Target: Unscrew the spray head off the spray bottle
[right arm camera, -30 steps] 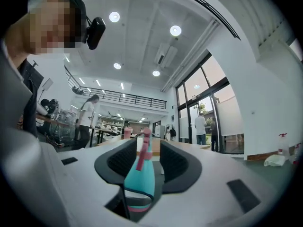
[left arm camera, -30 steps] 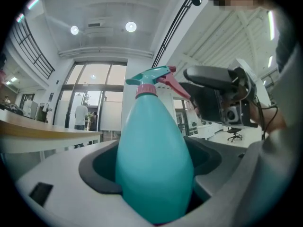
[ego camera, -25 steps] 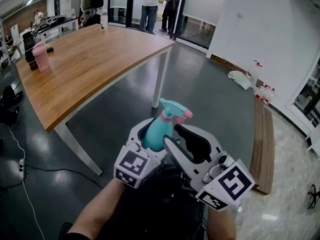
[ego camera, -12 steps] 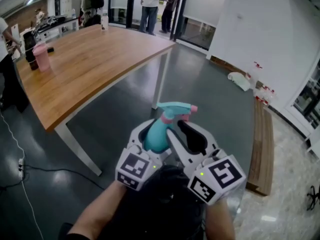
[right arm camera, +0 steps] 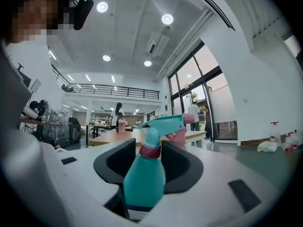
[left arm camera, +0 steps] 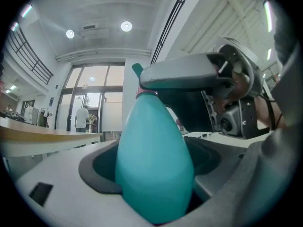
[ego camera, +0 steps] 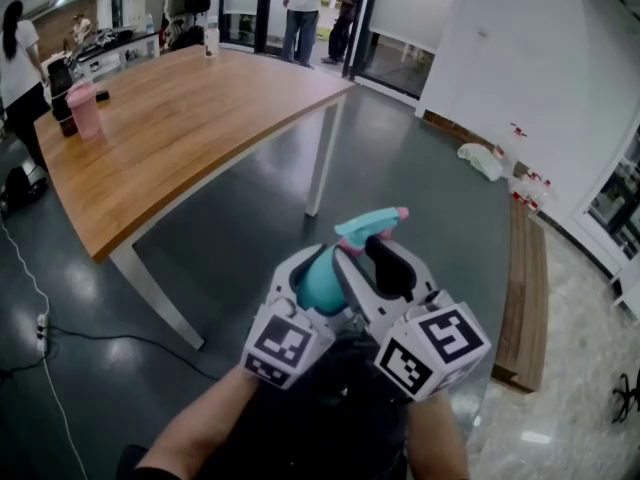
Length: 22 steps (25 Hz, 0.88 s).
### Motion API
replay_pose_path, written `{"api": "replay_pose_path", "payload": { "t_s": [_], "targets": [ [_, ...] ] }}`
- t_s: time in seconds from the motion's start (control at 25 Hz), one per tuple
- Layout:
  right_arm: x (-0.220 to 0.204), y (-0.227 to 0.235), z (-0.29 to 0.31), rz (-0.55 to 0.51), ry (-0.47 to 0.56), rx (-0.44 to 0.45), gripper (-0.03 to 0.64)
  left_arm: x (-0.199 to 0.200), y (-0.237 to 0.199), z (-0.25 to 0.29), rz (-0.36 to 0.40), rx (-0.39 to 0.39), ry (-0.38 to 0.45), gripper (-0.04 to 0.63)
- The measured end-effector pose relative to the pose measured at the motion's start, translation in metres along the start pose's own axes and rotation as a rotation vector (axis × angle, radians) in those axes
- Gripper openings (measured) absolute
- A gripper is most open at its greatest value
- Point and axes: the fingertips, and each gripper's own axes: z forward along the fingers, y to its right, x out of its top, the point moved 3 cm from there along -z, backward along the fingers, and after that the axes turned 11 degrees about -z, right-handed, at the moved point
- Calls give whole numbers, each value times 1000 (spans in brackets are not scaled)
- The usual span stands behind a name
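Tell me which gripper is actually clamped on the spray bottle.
The left gripper: its jaws press on the teal body of the spray bottle. On the right gripper the jaws have just been opening and stand apart either side of the pink collar.

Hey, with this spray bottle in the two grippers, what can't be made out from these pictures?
Spray bottle base: head view, hidden behind the left gripper; left gripper view, sunk between its jaws.
Spray head: left gripper view, mostly covered by the right gripper, whose jaws have just been opening around the pink collar.
Collar threads: inside the collar, every view; how far it is unscrewed cannot be told.
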Motion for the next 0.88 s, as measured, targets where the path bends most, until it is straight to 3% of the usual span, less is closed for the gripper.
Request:
{"api": "replay_pose_path", "payload": {
  "t_s": [0.08, 0.2, 0.32, 0.64, 0.88],
  "targets": [
    [-1, 2, -1, -2, 0, 4, 147, 0, 1, -1, 4, -20, -2, 417],
    [-2, 1, -2, -12, 9, 52, 144, -1, 3, -2, 7, -62, -10, 417],
    [-2, 1, -7, -1, 35, 132, 141, -1, 7, -4, 16, -150, -22, 417],
    [-3, 2, -15, 61, 110, 345, 141, 0, 17, -15, -45, -381, -70, 417],
    [-1, -3, -22, 55, 151, 496, 140, -1, 25, -25, -64, -511, -103, 417]
  ]
}}
